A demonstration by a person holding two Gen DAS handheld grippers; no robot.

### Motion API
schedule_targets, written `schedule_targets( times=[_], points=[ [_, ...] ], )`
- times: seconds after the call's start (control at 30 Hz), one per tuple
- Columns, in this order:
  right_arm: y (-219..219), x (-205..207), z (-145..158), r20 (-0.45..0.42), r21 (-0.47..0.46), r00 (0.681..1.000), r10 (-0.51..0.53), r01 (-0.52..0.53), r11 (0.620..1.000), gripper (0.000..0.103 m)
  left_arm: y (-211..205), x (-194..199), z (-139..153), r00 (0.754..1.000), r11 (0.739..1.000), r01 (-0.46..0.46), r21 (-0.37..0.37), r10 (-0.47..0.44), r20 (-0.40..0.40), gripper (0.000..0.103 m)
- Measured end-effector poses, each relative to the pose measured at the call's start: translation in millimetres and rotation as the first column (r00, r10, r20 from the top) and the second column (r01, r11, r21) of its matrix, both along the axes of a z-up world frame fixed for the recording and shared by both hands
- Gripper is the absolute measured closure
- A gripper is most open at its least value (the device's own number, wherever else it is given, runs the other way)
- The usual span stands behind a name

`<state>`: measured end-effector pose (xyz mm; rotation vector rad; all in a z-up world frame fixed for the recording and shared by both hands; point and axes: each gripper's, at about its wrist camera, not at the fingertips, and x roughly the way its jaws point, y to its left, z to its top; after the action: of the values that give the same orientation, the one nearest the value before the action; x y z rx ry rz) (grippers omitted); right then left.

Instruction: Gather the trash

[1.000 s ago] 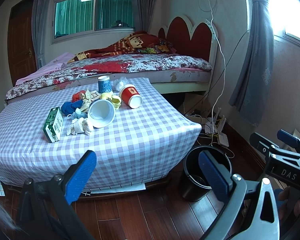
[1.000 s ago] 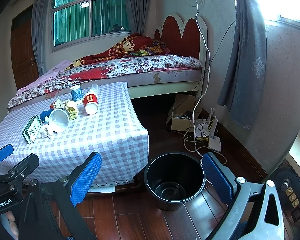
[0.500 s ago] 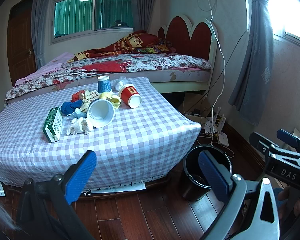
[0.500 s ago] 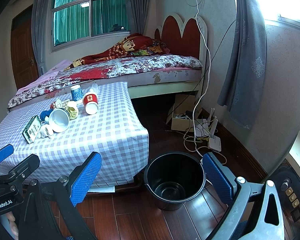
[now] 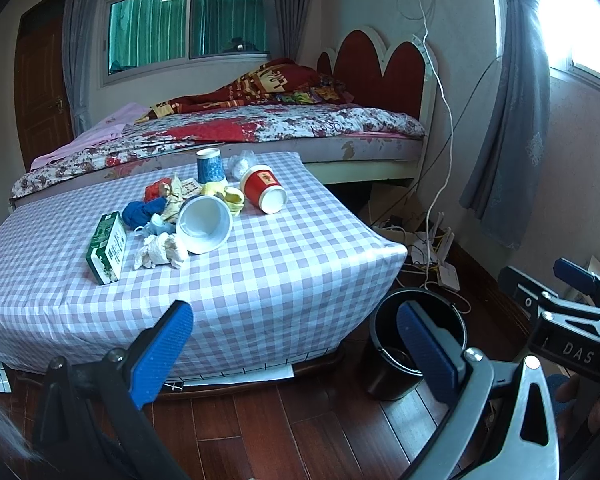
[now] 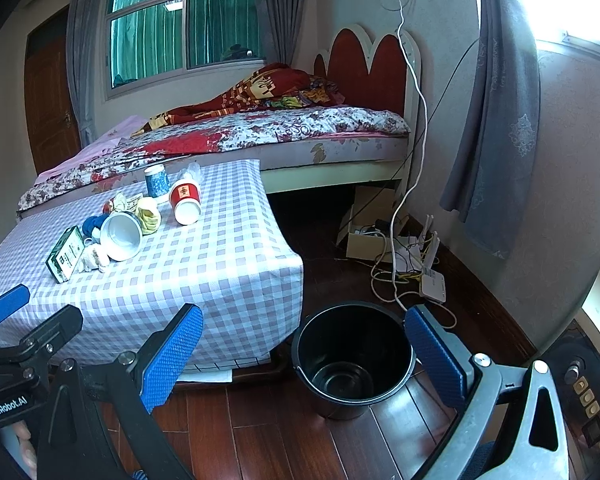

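Left gripper (image 5: 296, 354): jaws spread wide, nothing between the blue pads (image 5: 162, 354), hovering low over the wood floor (image 5: 260, 432) just short of the near edge of the table. Right gripper (image 6: 306, 360): same, fully spread and empty, hanging above the black bucket (image 6: 354, 360), which sits on the floor just off the table's right corner. Bucket inside looks empty, though the bottom is dark so can't be sure.

Trash is all on the table with the lilac-and-white checked cloth (image 5: 280, 272), clustered toward the far left:
- green-and-white carton (image 5: 107, 249), nearest the front, lying on its side
- crumpled white tissue (image 5: 160, 251) just right of the carton
- white paper cup (image 5: 204, 229) tipped over, mouth facing the cameras, touching the tissue
- blue wad (image 5: 142, 213) and red wad (image 5: 156, 189) behind it, with crumpled paper scraps (image 5: 176, 200) between
- yellow crumpled wrapper (image 5: 226, 197) beside the white cup
- red paper cup (image 5: 265, 194) on its side, mouth toward the front right
- blue patterned cup (image 5: 210, 166) standing inverted at the back
- clear plastic wrap (image 5: 242, 163) just right of that cup

Beyond the table: bed (image 5: 280, 128) with floral cover and red scalloped headboard. A cable tangle and white router (image 6: 432, 280) lie on the floor by the right wall, past the bucket.
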<state>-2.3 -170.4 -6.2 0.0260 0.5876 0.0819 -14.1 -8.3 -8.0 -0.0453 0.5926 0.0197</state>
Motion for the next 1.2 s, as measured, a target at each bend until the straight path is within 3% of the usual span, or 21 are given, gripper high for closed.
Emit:
schedule_targets(
  times=[0.33,0.47,0.63,0.73,0.87,1.03,1.2],
  points=[
    [61.7,41.8,-17.9,-0.042,-0.001,0.984,0.174,-0.174,0.985,0.001,65.5,15.4,-19.5,0.989,0.99,-0.139,0.028,0.14,-0.048,0.001],
    [99.4,70.6,-23.2,-0.012,-0.006,0.964,0.267,-0.267,0.964,0.001,109.6,22.9,-30.5,0.97,0.973,-0.229,0.009,0.229,-0.08,0.001],
    [145.6,112.9,-32.4,-0.072,0.038,0.93,0.362,-0.36,0.932,0.001,150.7,35.6,-38.7,0.942,0.946,-0.321,0.043,0.324,-0.087,0.001],
    [172.5,134.6,-36.1,-0.064,0.047,0.918,0.391,-0.388,0.92,0.002,172.4,47.9,-44.7,0.926,0.929,-0.365,0.057,0.368,-0.083,0.001],
    [202.9,164.9,-47.1,-0.094,0.058,0.898,0.431,-0.427,0.902,0.025,198.8,70.1,-56.1,0.911,0.916,-0.399,0.047,0.401,-0.091,0.001],
    [229.9,196.5,-62.0,-0.123,0.047,0.882,0.455,-0.453,0.89,0.037,229.0,95.1,-69.7,0.896,0.901,-0.433,-0.009,0.429,-0.114,0.008],
    [253.5,220.9,-72.4,-0.145,0.033,0.87,0.472,-0.472,0.881,0.045,237.9,118.2,-79.3,0.903,0.906,-0.42,-0.053,0.411,-0.13,0.019]
  ],
)
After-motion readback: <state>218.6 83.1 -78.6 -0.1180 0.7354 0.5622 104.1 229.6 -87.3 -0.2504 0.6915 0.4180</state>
